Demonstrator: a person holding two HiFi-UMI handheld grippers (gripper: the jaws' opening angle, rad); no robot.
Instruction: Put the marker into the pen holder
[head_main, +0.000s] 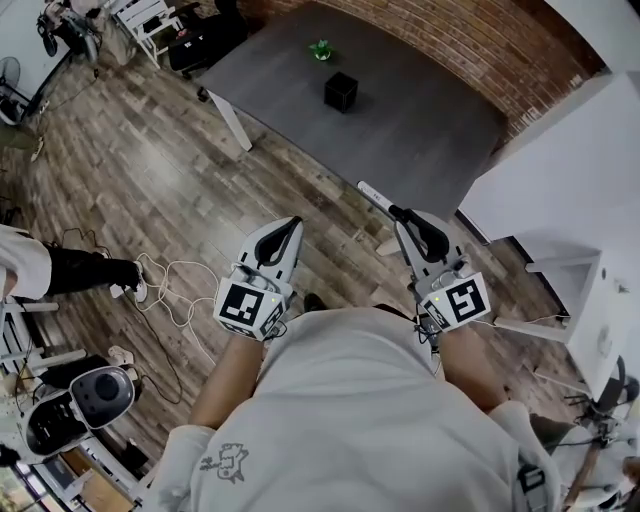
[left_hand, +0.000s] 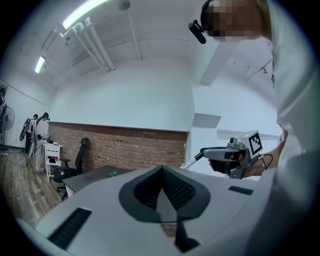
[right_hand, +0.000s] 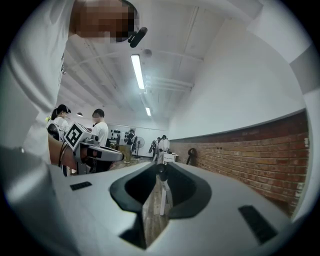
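Note:
The black cube-shaped pen holder (head_main: 341, 91) stands on a dark grey table (head_main: 420, 120) far ahead of me. A white marker (head_main: 375, 197) with a dark end sticks forward out of my right gripper (head_main: 400, 213), which is shut on it. In the right gripper view the marker (right_hand: 161, 176) sits between the jaws of the right gripper (right_hand: 161, 167). My left gripper (head_main: 293, 222) is held close to my body, shut with nothing in it; its tips meet in the left gripper view (left_hand: 162, 169). That view also catches the right gripper (left_hand: 220, 152) and the marker (left_hand: 192, 161).
A small green object (head_main: 320, 49) lies on the table behind the pen holder. A white cabinet (head_main: 560, 170) rises at the right. Cables (head_main: 170, 290) and a person's leg (head_main: 80, 270) lie on the wooden floor at the left. Equipment (head_main: 90, 400) stands at lower left.

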